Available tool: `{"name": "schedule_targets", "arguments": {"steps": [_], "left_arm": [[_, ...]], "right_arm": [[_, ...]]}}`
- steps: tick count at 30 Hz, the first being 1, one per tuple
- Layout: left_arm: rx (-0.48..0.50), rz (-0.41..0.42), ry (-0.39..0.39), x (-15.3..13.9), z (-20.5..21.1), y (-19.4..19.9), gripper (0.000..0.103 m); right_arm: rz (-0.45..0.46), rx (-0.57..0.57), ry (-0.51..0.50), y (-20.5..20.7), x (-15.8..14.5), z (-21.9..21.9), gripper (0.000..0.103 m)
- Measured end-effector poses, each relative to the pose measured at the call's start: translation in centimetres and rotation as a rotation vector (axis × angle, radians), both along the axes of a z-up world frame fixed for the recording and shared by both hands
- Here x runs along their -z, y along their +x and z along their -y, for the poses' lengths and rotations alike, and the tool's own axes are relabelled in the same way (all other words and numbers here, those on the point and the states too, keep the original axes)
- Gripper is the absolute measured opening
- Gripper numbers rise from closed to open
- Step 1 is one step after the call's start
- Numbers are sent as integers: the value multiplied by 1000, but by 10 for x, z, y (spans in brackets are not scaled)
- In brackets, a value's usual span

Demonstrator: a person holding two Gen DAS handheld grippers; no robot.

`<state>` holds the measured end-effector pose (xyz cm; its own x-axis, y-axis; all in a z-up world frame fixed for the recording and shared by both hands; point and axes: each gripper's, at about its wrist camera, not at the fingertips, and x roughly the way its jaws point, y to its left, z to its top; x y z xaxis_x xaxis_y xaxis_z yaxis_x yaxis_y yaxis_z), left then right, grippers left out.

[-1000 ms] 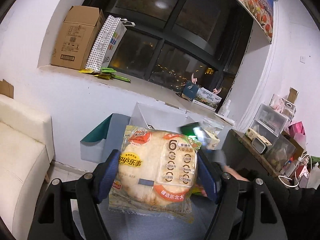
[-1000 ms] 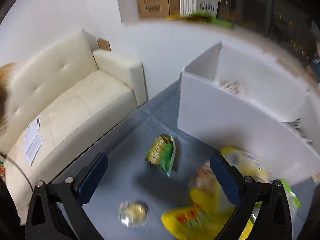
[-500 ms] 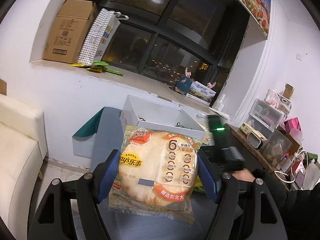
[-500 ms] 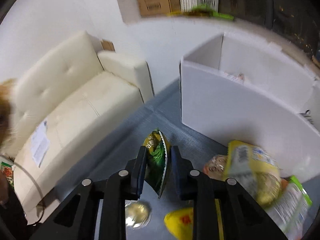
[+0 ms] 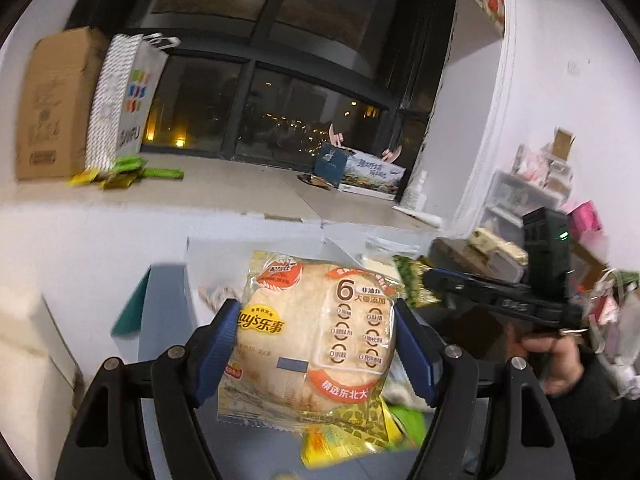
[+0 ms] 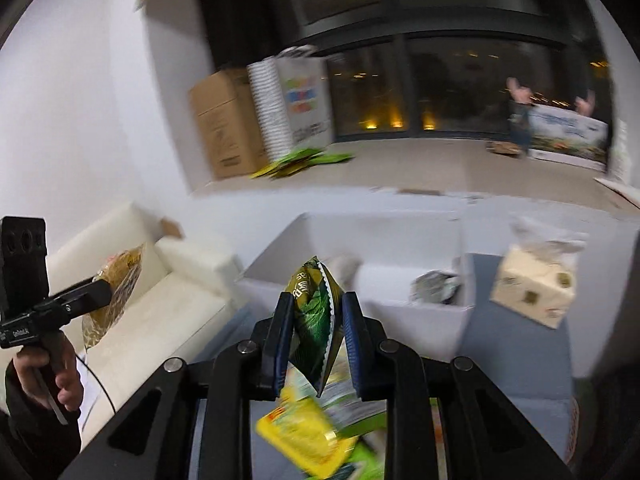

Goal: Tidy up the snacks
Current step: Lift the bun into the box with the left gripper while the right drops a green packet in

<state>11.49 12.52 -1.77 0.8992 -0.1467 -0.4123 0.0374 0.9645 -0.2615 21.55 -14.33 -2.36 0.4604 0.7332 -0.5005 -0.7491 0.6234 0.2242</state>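
Snack pack (image 5: 316, 332) is clamped in the left gripper (image 5: 316, 354); green packet (image 6: 314, 316) is pinched in the right gripper (image 6: 316, 338), both near the white box (image 6: 400, 320).

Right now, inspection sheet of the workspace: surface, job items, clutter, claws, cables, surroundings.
Surface: grey table top, partly covered.
Job's things: white divided box; Lay's rice cake pack; green snack bag; loose yellow packet.
Clutter: tissue pack.
Grippers: left claw shut on the rice cake pack; right claw shut on the green bag.
Cables: thin cable over the sofa.
Surroundings: cream sofa, cardboard box on the sill.
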Motion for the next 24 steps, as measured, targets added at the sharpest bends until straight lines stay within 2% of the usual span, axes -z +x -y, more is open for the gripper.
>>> {"name": "schedule_targets", "arguments": {"steps": [3,6,9,12,13,14,15,16,17,18,20,24], "left_arm": [[5,-64,4,1,-7,66,78],[-22,-153,35,15,-15,130,78],[-24,-217,25,32,-20,168,78],[-40,-255,43,44,-23,185,79],[-51,-268,42,46,-25,188,82],[-68,-297,40,49,-28,192,96],[-81,-319,32,51,-31,194,103],[-90,-315,23,52,-34,193,103],[-99,-311,21,52,-38,189,103],[-107,-311,20,51,-40,186,103],[-138,-301,20,48,-46,178,103],[-153,-268,39,37,-50,160,103]], "right_arm": [[-41,30,13,41,-4,-2,26],[-104,71,-29,94,4,-21,26],[-162,105,-76,140,18,-44,26],[-178,113,-118,165,28,-59,26],[-179,114,-133,173,31,-65,26],[-185,119,-142,179,34,-70,26],[-192,124,-143,184,36,-72,31],[-197,125,-136,189,35,-74,61],[-208,127,-135,192,35,-74,84],[-218,142,-124,194,34,-71,103],[-211,146,-65,190,29,-62,103],[-189,149,-48,179,19,-53,103]]}}
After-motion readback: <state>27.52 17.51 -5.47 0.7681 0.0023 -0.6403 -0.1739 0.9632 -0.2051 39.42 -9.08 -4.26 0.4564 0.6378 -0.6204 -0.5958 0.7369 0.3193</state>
